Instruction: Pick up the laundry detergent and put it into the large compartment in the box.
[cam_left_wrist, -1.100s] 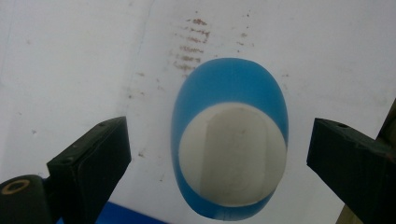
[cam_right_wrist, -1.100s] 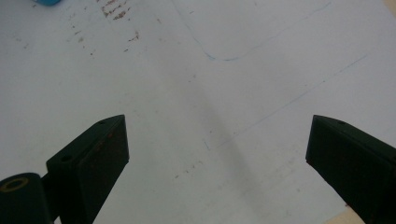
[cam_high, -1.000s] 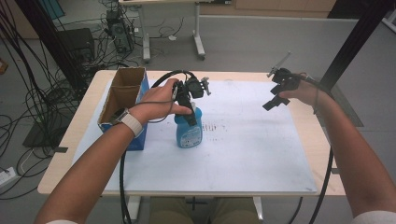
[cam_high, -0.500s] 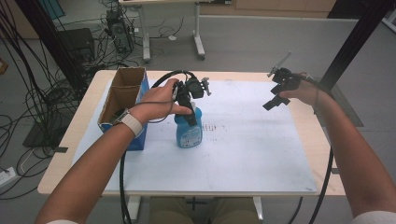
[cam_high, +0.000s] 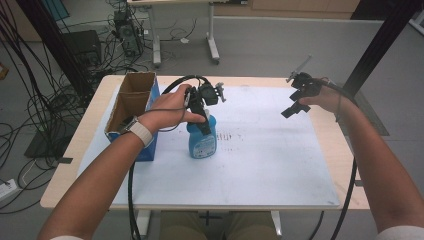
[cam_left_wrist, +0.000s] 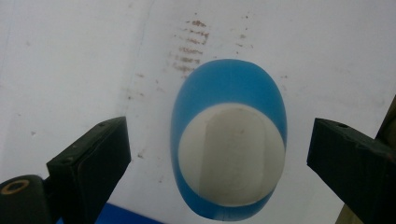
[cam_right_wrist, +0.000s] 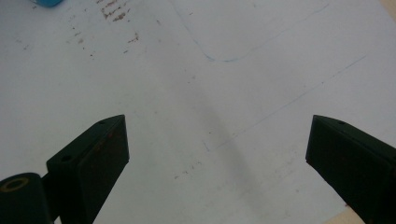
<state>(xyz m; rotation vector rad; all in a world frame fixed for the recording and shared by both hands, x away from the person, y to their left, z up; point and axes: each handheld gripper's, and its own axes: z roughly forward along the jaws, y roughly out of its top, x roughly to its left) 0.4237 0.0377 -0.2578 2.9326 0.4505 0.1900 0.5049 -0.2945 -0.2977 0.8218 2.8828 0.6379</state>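
A blue bottle (cam_high: 202, 140) with a white cap (cam_left_wrist: 231, 154) stands upright on the white sheet (cam_high: 260, 160), left of the middle. My left gripper (cam_high: 201, 117) hangs straight above it, pointing down. In the left gripper view it (cam_left_wrist: 219, 135) is open, with the cap between its jaws and a clear gap on each side. My right gripper (cam_high: 295, 102) is held above the far right part of the sheet. It (cam_right_wrist: 218, 133) is open over bare sheet, and the blue bottle (cam_right_wrist: 46, 2) just shows at the top left edge.
A cardboard box (cam_high: 132, 107) with blue sides and an open top stands at the table's left, close to my left wrist. Brown smudges (cam_left_wrist: 189, 46) mark the sheet beside the bottle. Cables (cam_high: 50, 110) and another table's legs (cam_high: 212, 45) lie on the floor beyond.
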